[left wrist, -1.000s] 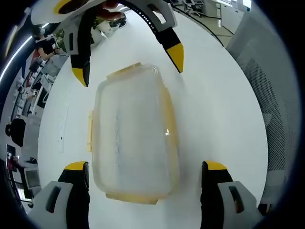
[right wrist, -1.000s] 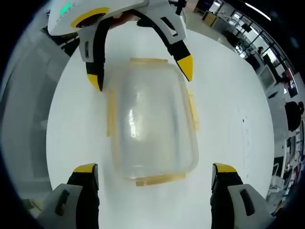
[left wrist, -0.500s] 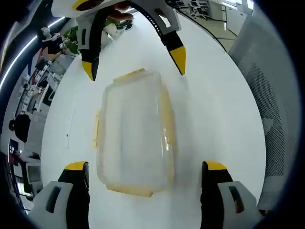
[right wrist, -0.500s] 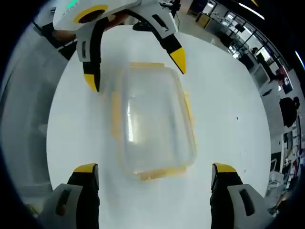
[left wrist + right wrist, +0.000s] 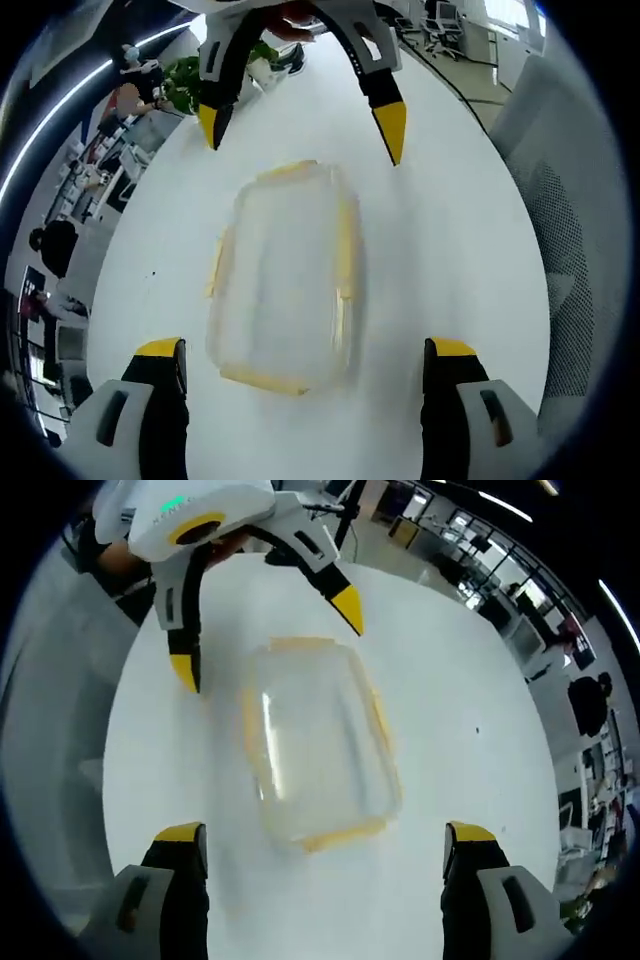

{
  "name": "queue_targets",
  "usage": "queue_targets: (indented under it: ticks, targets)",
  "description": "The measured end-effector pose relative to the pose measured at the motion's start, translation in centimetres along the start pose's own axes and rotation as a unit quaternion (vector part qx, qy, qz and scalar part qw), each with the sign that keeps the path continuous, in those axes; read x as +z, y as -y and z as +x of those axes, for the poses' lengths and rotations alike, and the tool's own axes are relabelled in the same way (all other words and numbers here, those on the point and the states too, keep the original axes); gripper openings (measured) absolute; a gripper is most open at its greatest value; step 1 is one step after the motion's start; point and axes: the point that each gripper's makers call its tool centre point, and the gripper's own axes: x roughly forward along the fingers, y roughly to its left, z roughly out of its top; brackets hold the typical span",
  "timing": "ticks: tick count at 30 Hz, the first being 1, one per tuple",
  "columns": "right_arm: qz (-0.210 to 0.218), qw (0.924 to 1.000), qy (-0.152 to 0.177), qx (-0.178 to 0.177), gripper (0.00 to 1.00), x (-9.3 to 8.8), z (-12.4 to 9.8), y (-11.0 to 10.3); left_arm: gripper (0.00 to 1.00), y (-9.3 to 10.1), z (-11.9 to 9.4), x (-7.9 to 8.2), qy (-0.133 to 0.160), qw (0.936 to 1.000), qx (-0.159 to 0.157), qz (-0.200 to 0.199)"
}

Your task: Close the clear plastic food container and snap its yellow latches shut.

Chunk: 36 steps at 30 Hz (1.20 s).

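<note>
The clear container [image 5: 285, 275] lies flat on the white worktop [image 5: 450, 250] with its lid on, and yellow latches [image 5: 345, 245] run along its edges. I hold my left hand-held gripper [image 5: 305, 350] over the near end of the container, its jaws spread wide on both sides and not touching it. My right hand-held gripper [image 5: 320, 830] hangs over the opposite end of the container, jaws also wide apart. Each hand-held gripper appears beyond the container in the other's view.
</note>
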Motion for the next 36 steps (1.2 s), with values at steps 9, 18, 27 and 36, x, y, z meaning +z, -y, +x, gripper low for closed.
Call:
queue_targets:
  ticks: [9, 18, 27, 36]
  targets:
    - [0.026, 0.999, 0.023, -0.028, 0.99, 0.3, -1.3, -0.2, 0.99, 1.0, -1.0, 0.2, 0.024, 0.999, 0.019, -0.032]
    - [0.064, 0.9945, 0.062, -0.055, 0.99, 1.0, -2.3, -0.3, 0.99, 1.4, -2.4, -0.2, 0.041, 0.9963, 0.037, -0.065]
    - [0.1, 0.987, 0.096, -0.081, 0.98, 1.4, -3.3, -0.9, 0.99, 1.1, -3.9, -0.4, 0.064, 0.9902, 0.064, -0.107]
    - [0.133, 0.9781, 0.126, -0.099, 0.97, 1.2, -4.4, -1.6, 0.99, 2.2, -4.9, -1.0, 0.083, 0.9816, 0.077, -0.154]
